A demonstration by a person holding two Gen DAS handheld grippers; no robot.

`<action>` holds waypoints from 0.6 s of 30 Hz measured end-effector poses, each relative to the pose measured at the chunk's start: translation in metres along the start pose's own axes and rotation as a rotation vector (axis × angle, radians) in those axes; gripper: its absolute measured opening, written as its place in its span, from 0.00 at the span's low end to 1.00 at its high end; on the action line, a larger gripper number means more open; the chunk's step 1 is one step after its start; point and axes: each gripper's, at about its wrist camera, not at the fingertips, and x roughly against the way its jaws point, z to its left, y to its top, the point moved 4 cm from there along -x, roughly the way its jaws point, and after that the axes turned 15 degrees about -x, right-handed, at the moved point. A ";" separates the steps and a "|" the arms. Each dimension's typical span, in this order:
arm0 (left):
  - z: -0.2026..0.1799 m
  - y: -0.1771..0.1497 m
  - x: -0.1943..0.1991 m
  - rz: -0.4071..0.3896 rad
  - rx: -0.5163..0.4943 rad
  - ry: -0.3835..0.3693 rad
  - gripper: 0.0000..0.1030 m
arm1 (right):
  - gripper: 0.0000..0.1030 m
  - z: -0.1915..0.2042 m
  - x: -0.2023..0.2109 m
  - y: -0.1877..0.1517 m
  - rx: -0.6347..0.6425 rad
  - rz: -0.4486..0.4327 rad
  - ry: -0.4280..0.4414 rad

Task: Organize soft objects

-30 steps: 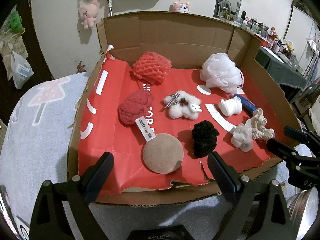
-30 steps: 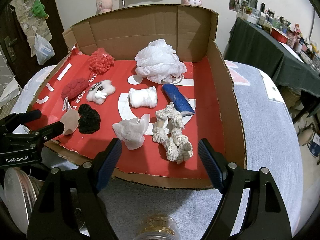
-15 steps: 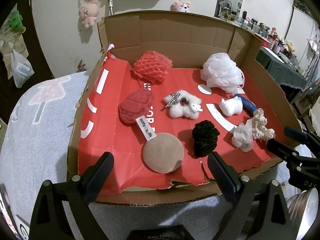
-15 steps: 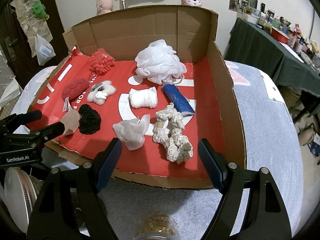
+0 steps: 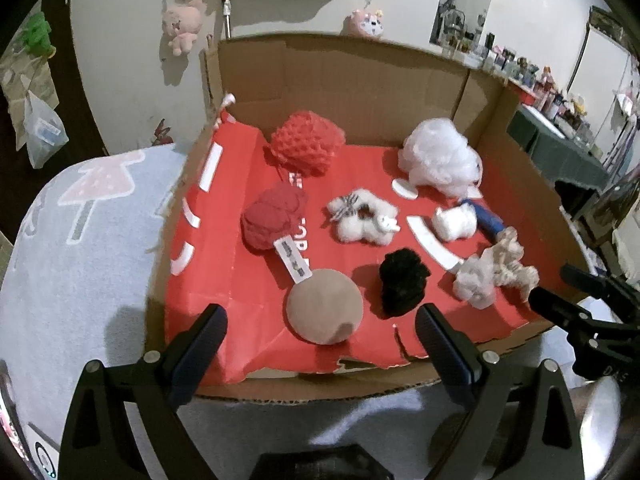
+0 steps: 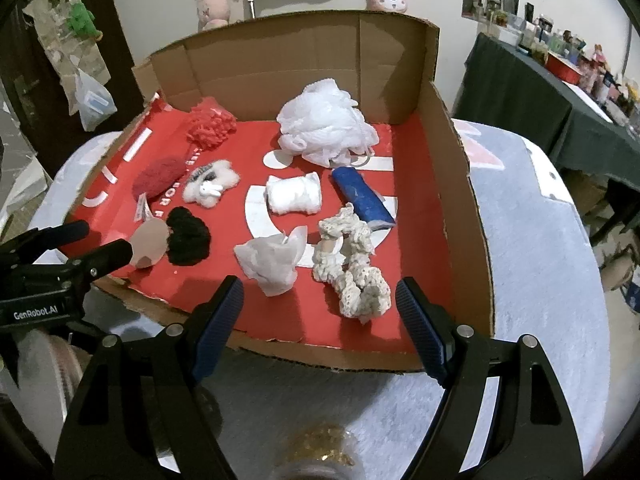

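An open cardboard box point(image 5: 488, 92) point(image 6: 456, 184) with a red floor holds several soft things. In the left wrist view: a tan round pad point(image 5: 325, 306), a black scrunchie point(image 5: 402, 282), a red plush point(image 5: 272, 220), a red net sponge point(image 5: 306, 146), a white fluffy toy point(image 5: 362, 222) and a white bath pouf point(image 5: 438, 158). The right wrist view shows a white crumpled cloth point(image 6: 274, 260), a cream knitted rope point(image 6: 352, 268), a white roll point(image 6: 294, 194) and a blue roll point(image 6: 362, 196). My left gripper point(image 5: 322, 344) and right gripper point(image 6: 318, 328) are open and empty at the box's front edge.
The box stands on a grey-blue fleece cover point(image 5: 72, 264) point(image 6: 540, 264). A metal bowl point(image 5: 600, 412) sits between the grippers. A dark-covered table point(image 6: 560, 100) with clutter is at the right. Plush toys point(image 5: 180, 24) hang on the wall behind.
Both grippers have moved slightly closer to the box front; nothing in the box has moved.
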 end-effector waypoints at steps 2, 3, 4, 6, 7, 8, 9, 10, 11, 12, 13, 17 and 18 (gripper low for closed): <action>0.003 0.004 0.016 -0.040 0.006 0.010 0.94 | 0.76 -0.002 0.010 0.003 -0.014 -0.015 0.012; 0.005 0.005 0.028 -0.068 0.009 0.028 0.96 | 0.76 -0.002 0.019 0.006 -0.018 -0.032 0.024; 0.006 0.005 0.041 -0.098 0.012 0.046 0.99 | 0.76 -0.002 0.026 0.008 -0.018 -0.047 0.028; 0.006 0.003 0.059 -0.139 0.014 0.053 1.00 | 0.76 0.000 0.047 0.010 -0.007 -0.090 0.031; 0.004 0.000 0.070 -0.160 0.010 0.054 1.00 | 0.76 0.001 0.056 0.010 -0.001 -0.106 0.034; 0.000 -0.005 0.084 -0.187 -0.002 0.061 1.00 | 0.76 0.003 0.067 0.008 0.008 -0.125 0.041; -0.003 -0.009 0.095 -0.209 -0.011 0.072 1.00 | 0.76 0.005 0.078 0.004 0.017 -0.142 0.049; -0.005 -0.011 0.102 -0.225 -0.014 0.081 1.00 | 0.77 0.006 0.088 0.001 0.024 -0.157 0.055; -0.009 -0.017 0.112 -0.246 -0.019 0.092 1.00 | 0.79 0.008 0.099 -0.004 0.033 -0.177 0.059; -0.015 -0.025 0.125 -0.273 -0.023 0.105 1.00 | 0.84 0.010 0.110 -0.010 0.042 -0.200 0.064; -0.017 -0.028 0.132 -0.287 -0.023 0.112 1.00 | 0.87 0.011 0.119 -0.016 0.052 -0.222 0.069; -0.035 -0.057 0.160 -0.356 -0.023 0.115 1.00 | 0.88 0.013 0.153 -0.048 0.074 -0.301 0.081; -0.042 -0.066 0.164 -0.368 -0.030 0.116 1.00 | 0.89 0.012 0.160 -0.058 0.071 -0.315 0.087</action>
